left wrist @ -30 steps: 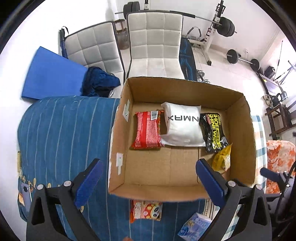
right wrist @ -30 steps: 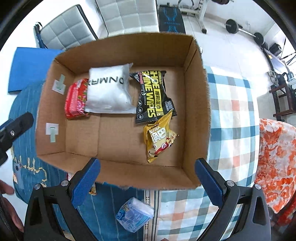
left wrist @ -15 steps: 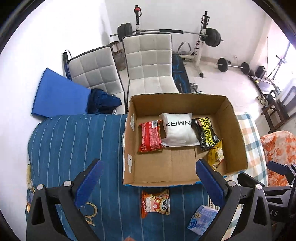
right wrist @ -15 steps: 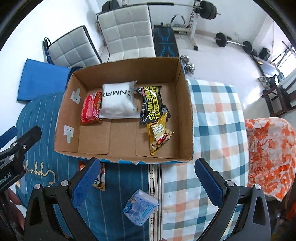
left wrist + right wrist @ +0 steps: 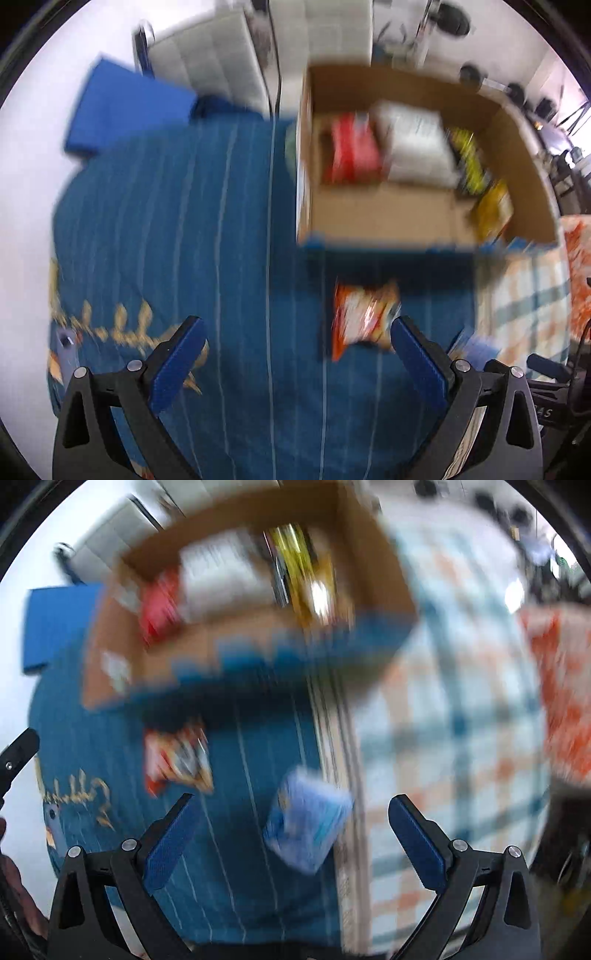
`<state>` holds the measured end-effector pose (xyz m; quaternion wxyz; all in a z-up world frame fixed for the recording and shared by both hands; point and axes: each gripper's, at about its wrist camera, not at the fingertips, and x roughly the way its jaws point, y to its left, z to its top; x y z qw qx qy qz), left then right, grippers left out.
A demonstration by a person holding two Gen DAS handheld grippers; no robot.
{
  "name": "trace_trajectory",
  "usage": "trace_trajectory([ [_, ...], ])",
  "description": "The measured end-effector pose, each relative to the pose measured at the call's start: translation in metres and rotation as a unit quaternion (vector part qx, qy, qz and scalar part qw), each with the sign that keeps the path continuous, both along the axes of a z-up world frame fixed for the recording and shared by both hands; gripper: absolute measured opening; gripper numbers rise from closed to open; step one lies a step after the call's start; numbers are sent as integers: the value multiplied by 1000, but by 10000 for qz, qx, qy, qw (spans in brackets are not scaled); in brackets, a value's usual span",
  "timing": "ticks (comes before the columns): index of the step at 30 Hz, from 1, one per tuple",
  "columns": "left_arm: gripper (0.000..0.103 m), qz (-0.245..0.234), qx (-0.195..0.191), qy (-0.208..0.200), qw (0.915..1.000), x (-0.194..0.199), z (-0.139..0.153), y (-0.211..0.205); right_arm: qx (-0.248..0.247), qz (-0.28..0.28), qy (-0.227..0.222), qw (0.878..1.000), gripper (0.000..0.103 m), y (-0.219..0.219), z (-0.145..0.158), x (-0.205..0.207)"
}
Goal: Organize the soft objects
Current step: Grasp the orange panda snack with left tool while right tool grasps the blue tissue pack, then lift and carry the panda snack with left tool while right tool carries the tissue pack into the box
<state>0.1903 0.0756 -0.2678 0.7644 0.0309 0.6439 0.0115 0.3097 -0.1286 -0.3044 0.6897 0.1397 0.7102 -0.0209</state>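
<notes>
Left gripper (image 5: pixel 297 345): fingers spread wide, holding nothing, over the blue striped cover (image 5: pixel 192 229). An orange snack bag (image 5: pixel 364 317) lies just ahead, near the right finger, lower center-right of frame. Right gripper (image 5: pixel 291 821): fingers also wide, empty — a blue pack (image 5: pixel 306 830) sits between them at lower center. Both views are motion-blurred. The box (image 5: pixel 517 147), upper right, already holds a red pack (image 5: pixel 351 151), a white pack (image 5: pixel 417 147), a black-yellow pack (image 5: pixel 467 162) and a yellow bag (image 5: pixel 495 210). By my read it's mostly done — the two items outside the box are left.
</notes>
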Motion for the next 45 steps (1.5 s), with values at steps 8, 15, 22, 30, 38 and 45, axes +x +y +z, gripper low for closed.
trace_trajectory([
  [8,103,289,-274,727,9966,-9,-62,4,-78,-438,773,9960,103,22,-95,-28],
  [15,103,175,-390,889,9951,9,-77,-20,-324,-242,982,9943,70,35,-120,-34],
  [22,103,-235,-404,1238,9912,28,-112,-62,-287,-92,1041,9941,59,7,-114,-43],
  [30,74,-461,-348,1434,9880,36,-144,-86,-476,178,1017,9935,58,-15,-104,-45],
  [38,64,-223,-520,1276,9902,24,-134,-72,-376,324,954,9942,58,-17,-95,-42],
  [45,64,-201,-484,947,9941,-20,-102,-56,-293,620,817,9943,56,-8,-87,-35],
])
